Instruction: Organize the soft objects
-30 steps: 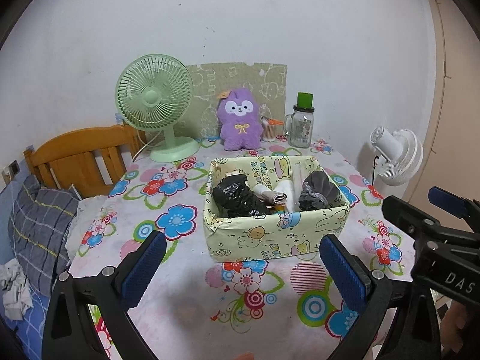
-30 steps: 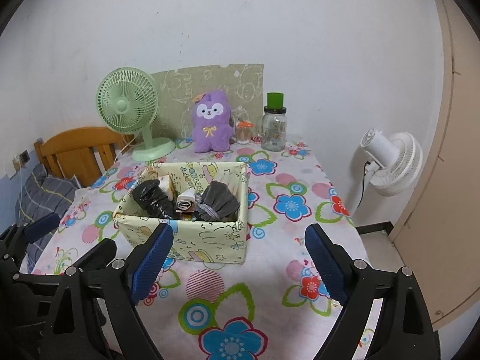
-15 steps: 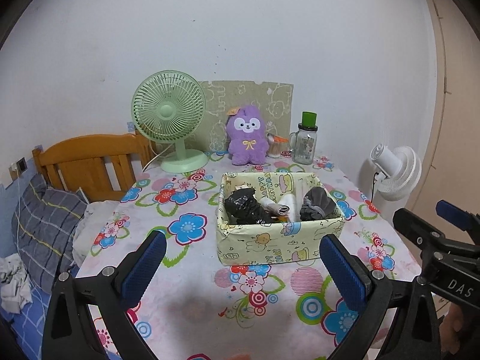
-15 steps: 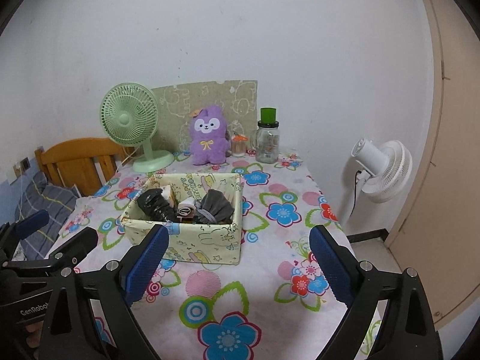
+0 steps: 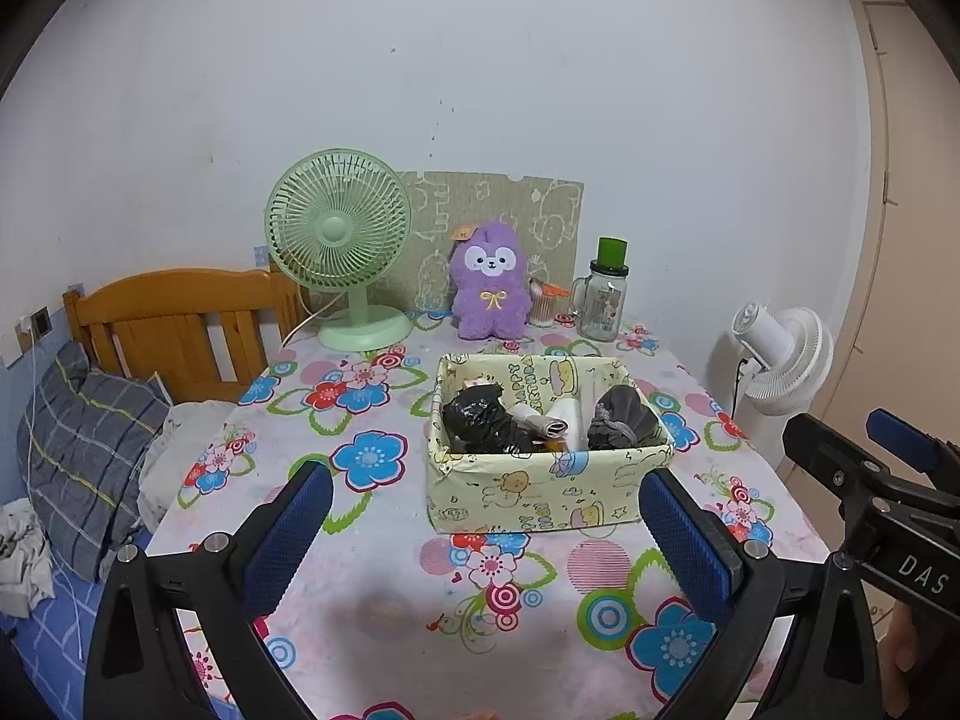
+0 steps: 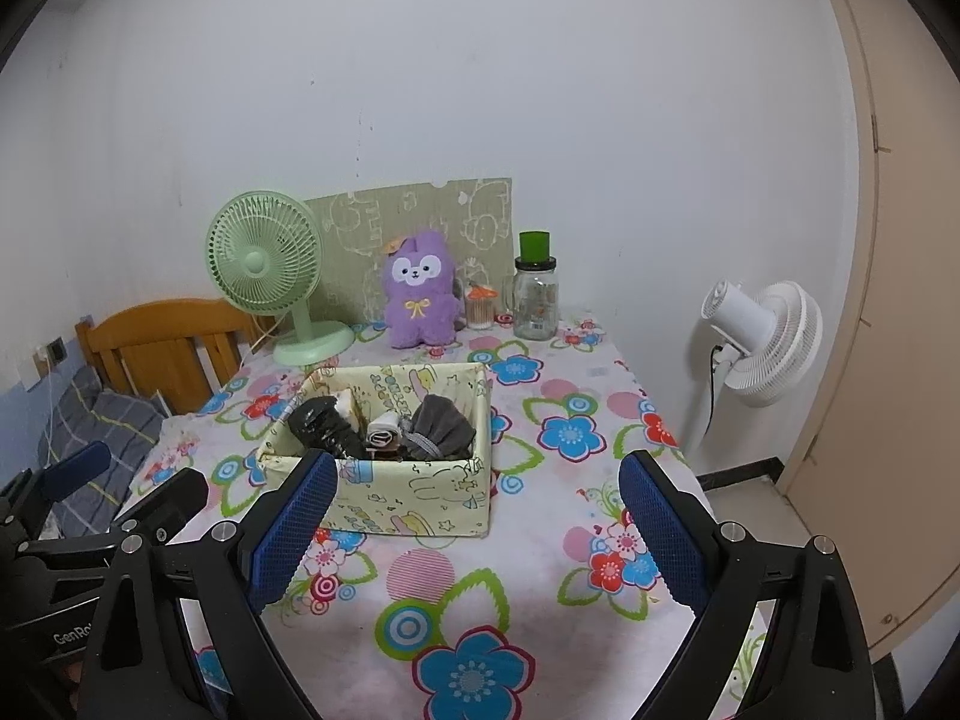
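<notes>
A pale yellow cartoon-print fabric box [image 5: 540, 492] [image 6: 408, 498] stands in the middle of the flowered table. Inside it lie a crumpled black item [image 5: 483, 423] [image 6: 324, 423], a rolled grey-white cloth [image 5: 543, 423] [image 6: 384, 435] and a grey bundle [image 5: 621, 417] [image 6: 438, 429]. A purple plush toy [image 5: 489, 282] [image 6: 420, 291] sits upright by the back wall. My left gripper [image 5: 486, 546] hovers in front of the box, open and empty. My right gripper [image 6: 474, 534] hangs to the box's right front, open, nothing between its pads.
At the back stand a green desk fan [image 5: 342, 246], a glass jar with a green lid [image 5: 603, 294] and a small orange-lidded cup [image 5: 543, 306]. A white floor fan [image 6: 762, 348] is off the table's right edge. A wooden headboard [image 5: 174, 318] and bedding lie left.
Both grippers have pulled back and risen a little from the box, which now looks smaller and farther. The right jaws spread slightly wider. The box's contents are unchanged.
</notes>
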### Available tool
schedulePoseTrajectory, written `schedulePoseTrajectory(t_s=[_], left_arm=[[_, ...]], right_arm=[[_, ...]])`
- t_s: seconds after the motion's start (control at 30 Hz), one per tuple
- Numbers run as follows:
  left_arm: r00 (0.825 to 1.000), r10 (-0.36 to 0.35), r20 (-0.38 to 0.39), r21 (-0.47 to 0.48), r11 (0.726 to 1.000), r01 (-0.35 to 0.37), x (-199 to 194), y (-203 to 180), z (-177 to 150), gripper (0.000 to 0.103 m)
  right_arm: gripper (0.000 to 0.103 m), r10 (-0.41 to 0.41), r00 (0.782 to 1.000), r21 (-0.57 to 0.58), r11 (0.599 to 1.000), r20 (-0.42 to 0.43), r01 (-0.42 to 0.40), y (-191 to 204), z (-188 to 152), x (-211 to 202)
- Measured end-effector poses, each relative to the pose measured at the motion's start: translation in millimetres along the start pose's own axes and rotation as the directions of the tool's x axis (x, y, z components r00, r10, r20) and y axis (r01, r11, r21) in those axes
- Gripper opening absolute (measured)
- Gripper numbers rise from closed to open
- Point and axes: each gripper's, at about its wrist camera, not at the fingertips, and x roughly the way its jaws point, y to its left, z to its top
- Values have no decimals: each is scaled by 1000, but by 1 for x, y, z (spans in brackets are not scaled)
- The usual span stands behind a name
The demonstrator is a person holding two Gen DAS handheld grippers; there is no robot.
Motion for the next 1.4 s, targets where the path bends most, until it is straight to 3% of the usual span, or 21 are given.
schedulePoseTrajectory(t_s=[1.4], left_arm=[[1000, 7, 2, 2, 1000, -7, 4, 2, 2, 103]], right_arm=[[97, -8, 1000, 10, 1000, 6, 8, 2, 2, 3]])
